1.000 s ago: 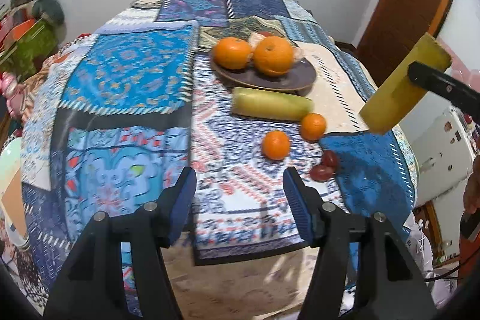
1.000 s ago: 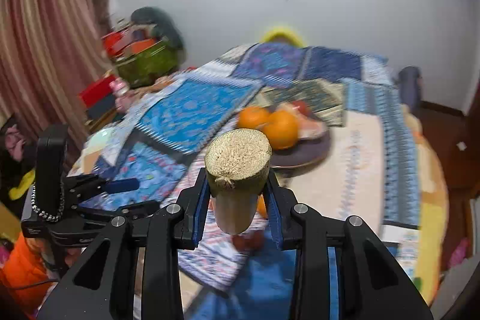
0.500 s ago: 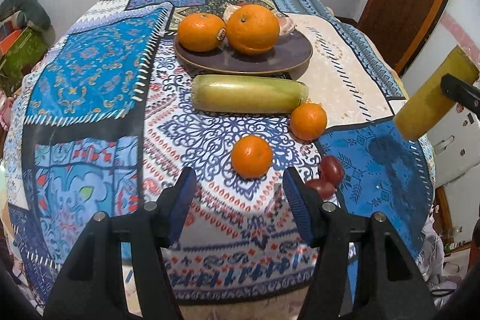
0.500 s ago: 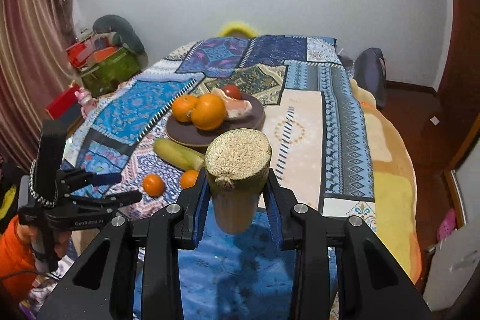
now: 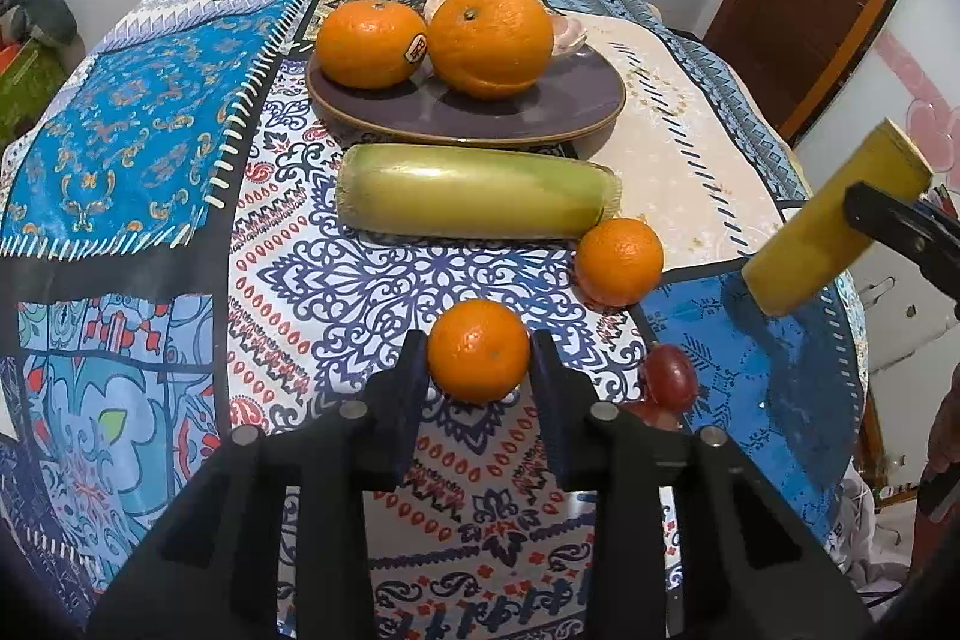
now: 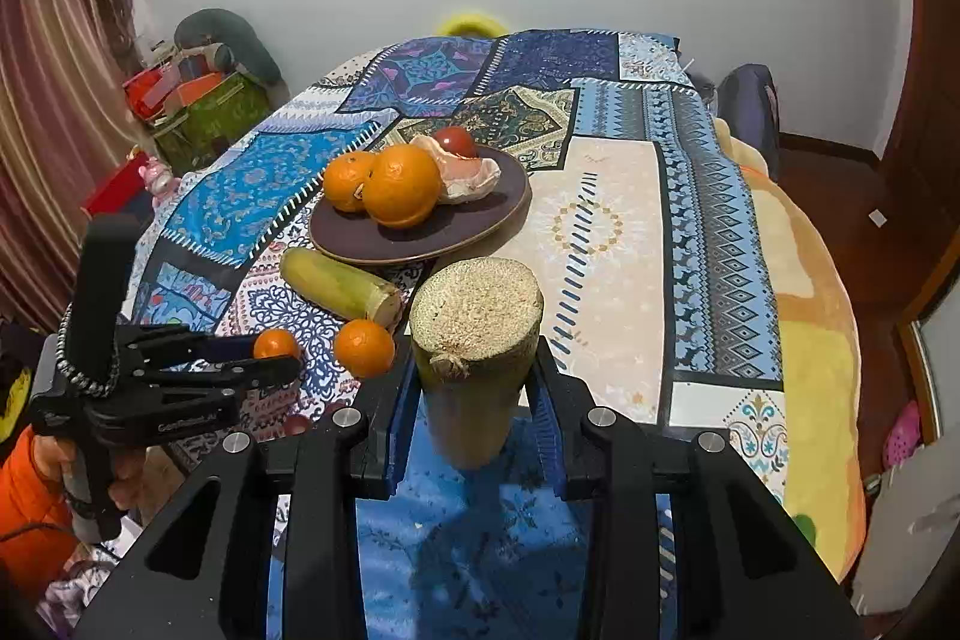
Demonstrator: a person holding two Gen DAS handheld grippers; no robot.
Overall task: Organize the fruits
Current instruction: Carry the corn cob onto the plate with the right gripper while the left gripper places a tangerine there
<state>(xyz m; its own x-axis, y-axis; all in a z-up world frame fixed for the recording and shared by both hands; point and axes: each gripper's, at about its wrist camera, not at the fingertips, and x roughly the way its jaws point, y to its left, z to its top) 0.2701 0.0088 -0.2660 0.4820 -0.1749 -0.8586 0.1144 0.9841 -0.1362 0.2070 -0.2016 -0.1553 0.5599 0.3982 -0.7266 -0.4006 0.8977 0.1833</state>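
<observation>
My left gripper [image 5: 479, 358] has its fingers on both sides of a small orange [image 5: 479, 349] lying on the patterned cloth, touching it. My right gripper [image 6: 477, 376] is shut on a yellow-green sugarcane piece [image 6: 474, 340] and holds it in the air at the table's right side; it also shows in the left wrist view [image 5: 834, 226]. A second sugarcane piece [image 5: 474, 190] lies in front of the dark plate [image 5: 540, 112], which holds two large oranges [image 5: 492, 37]. Another small orange [image 5: 619, 259] lies to the right.
Two red grapes [image 5: 669, 376] lie right of my left gripper. The plate also holds peeled fruit segments [image 6: 468, 172] and a red fruit [image 6: 455, 139]. The table edge curves close on the right. Boxes [image 6: 204, 106] and a curtain stand at the left.
My left gripper has moved forward and down to the small orange and closed its fingers around it. My right gripper has swung to face the table, still holding the sugarcane.
</observation>
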